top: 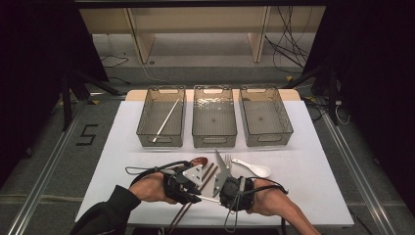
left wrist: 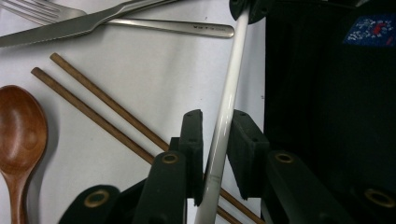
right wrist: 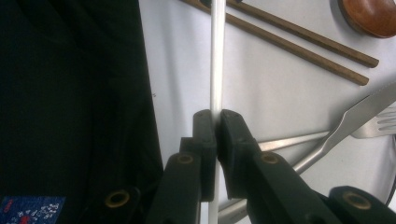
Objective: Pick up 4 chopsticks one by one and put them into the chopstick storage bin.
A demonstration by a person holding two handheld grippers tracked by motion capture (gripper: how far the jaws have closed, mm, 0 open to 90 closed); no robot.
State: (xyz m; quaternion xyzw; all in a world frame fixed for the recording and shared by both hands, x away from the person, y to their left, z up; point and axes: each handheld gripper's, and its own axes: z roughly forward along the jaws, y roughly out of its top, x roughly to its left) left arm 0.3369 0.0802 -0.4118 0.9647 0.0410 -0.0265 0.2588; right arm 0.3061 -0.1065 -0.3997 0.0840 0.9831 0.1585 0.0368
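We see a white chopstick and brown chopsticks. We note a red-brown spoon and silver knife on a white table.

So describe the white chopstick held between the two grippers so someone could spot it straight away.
Start at the white table and go to its near edge, below the three grey bins. There the left hand-held gripper and the right hand-held gripper face each other, with the white chopstick spanning between them. Unlike the two brown wooden chopsticks lying flat nearby, it is glossy white.

Lab rig, black curtains, floor cables
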